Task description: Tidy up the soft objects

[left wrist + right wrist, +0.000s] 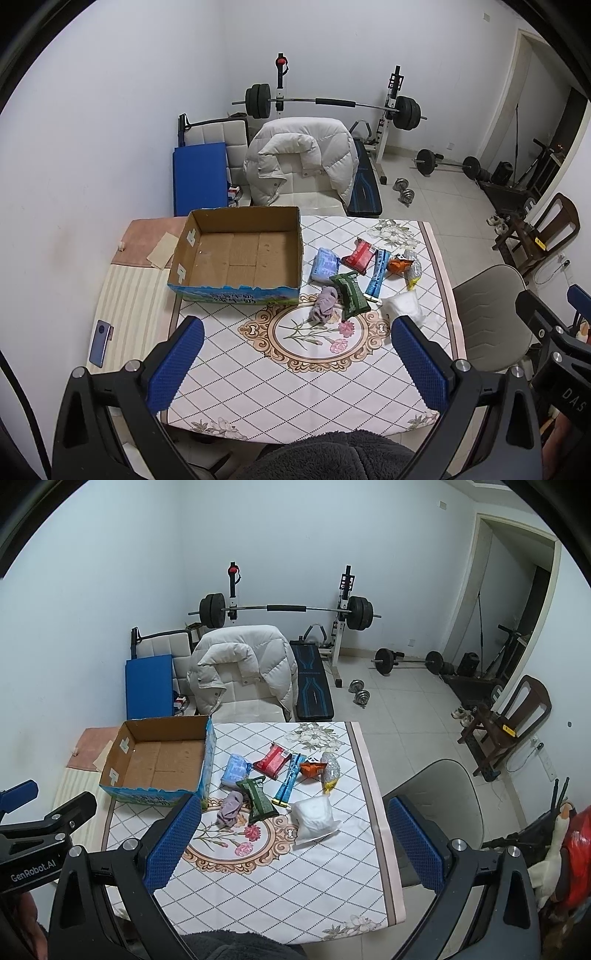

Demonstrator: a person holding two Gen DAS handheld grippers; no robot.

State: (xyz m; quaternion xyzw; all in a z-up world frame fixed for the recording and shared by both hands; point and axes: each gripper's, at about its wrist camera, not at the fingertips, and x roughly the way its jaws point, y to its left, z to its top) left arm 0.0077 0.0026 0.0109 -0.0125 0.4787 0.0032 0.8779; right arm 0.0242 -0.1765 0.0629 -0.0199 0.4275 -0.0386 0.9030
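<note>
An empty cardboard box stands at the table's back left. To its right lie several soft items: a light blue pack, a red packet, a green packet, a lilac cloth, a blue strip, an orange packet, and a white bag. My left gripper and right gripper are both open and empty, held above the table's near side.
A phone lies at the table's left edge. A grey chair stands to the right. A chair with a white jacket and a weight bench stand behind the table.
</note>
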